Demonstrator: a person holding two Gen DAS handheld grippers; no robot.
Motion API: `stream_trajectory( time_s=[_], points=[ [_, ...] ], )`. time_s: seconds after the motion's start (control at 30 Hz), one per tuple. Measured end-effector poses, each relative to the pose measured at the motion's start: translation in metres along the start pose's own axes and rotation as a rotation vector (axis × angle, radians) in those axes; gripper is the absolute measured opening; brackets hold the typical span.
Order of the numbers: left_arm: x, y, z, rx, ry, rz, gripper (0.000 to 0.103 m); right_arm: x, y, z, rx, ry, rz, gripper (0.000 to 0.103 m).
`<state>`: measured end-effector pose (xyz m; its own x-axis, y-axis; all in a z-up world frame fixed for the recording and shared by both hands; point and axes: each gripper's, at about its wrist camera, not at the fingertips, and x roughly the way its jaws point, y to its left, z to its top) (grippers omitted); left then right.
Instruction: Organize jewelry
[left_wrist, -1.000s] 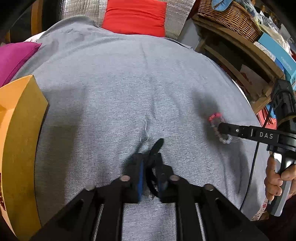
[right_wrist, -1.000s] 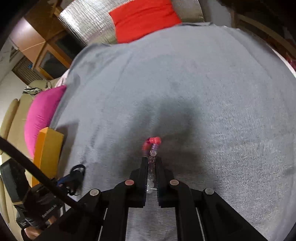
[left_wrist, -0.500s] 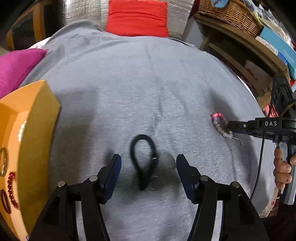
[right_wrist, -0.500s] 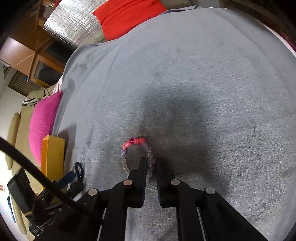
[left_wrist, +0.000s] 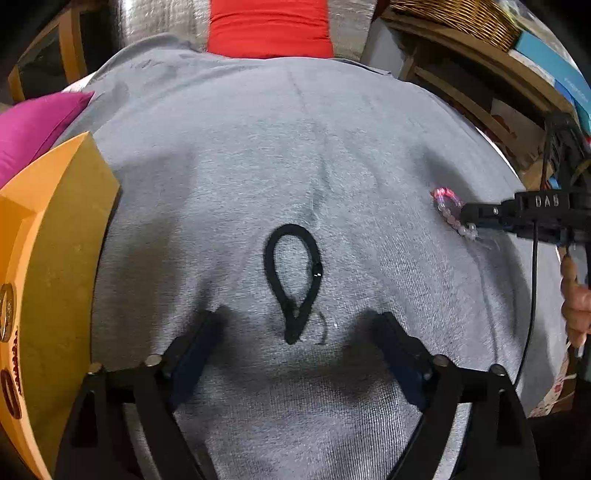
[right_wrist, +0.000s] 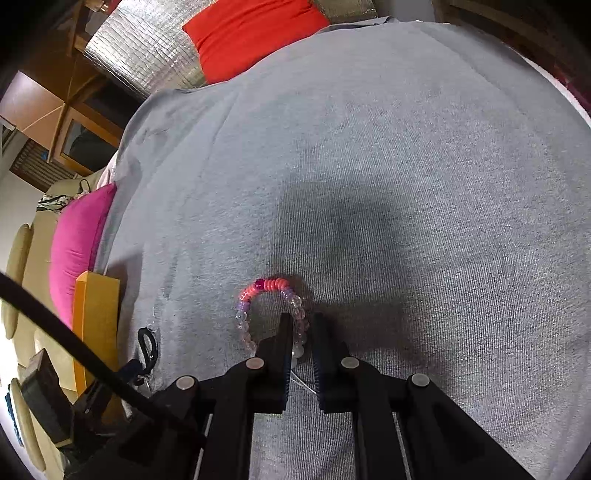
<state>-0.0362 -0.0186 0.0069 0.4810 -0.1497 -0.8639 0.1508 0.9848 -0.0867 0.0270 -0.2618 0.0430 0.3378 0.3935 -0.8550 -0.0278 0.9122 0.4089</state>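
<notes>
The beaded bracelet (right_wrist: 271, 314) lies on the grey cloth (right_wrist: 406, 184), one side between the nearly closed fingers of the right gripper (right_wrist: 300, 325). The black loop (left_wrist: 293, 278) lies flat between the wide-open fingers of the left gripper (left_wrist: 299, 332), near the yellow box (left_wrist: 55, 240).

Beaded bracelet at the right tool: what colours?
Beaded bracelet: coral-pink and magenta on top, fading through lilac to clear; clearest in right wrist view.

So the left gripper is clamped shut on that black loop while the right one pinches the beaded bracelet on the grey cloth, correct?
Not quite. In the left wrist view the left gripper is wide open, and the black loop lies free on the grey cloth. The right gripper does pinch the beaded bracelet.
</notes>
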Motion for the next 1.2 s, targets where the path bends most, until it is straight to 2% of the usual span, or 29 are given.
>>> stream_trajectory(
  time_s=[0.03,0.07,0.13,0.4,0.57,0.67,0.73,0.9,1.13,1.2],
  points=[
    [0.003,-0.006,-0.004,0.023,0.013,0.010,0.101,0.000,0.000,0.000,0.001,-0.001,0.001,0.013],
    [0.005,-0.011,-0.005,0.045,0.027,0.022,0.103,0.001,0.000,0.000,0.000,-0.001,0.002,0.013],
    [0.007,-0.016,-0.005,0.052,0.029,0.045,0.103,0.001,0.000,0.000,-0.001,-0.001,0.003,0.013],
    [0.002,-0.012,-0.004,0.009,0.071,0.051,0.103,-0.001,0.002,-0.004,-0.015,-0.020,0.000,0.013],
    [-0.032,-0.017,-0.018,-0.010,-0.039,0.030,0.102,-0.006,-0.002,-0.014,0.015,-0.041,0.014,0.013],
    [-0.045,-0.013,-0.031,-0.055,-0.079,0.018,0.087,-0.010,-0.005,-0.024,0.042,-0.068,0.028,0.013],
    [-0.048,-0.007,-0.040,-0.098,-0.079,-0.001,0.068,-0.013,-0.010,-0.029,0.062,-0.077,0.047,0.013],
    [-0.049,0.004,-0.043,-0.153,-0.094,-0.012,0.067,-0.027,-0.025,-0.047,0.153,-0.056,0.089,0.013],
    [-0.042,0.002,-0.013,-0.129,-0.129,-0.062,0.067,-0.032,-0.030,-0.048,0.180,-0.028,0.073,0.013],
    [-0.039,0.002,-0.008,-0.119,-0.116,-0.060,0.067,-0.032,-0.027,-0.044,0.180,-0.026,0.061,0.018]
  ],
)
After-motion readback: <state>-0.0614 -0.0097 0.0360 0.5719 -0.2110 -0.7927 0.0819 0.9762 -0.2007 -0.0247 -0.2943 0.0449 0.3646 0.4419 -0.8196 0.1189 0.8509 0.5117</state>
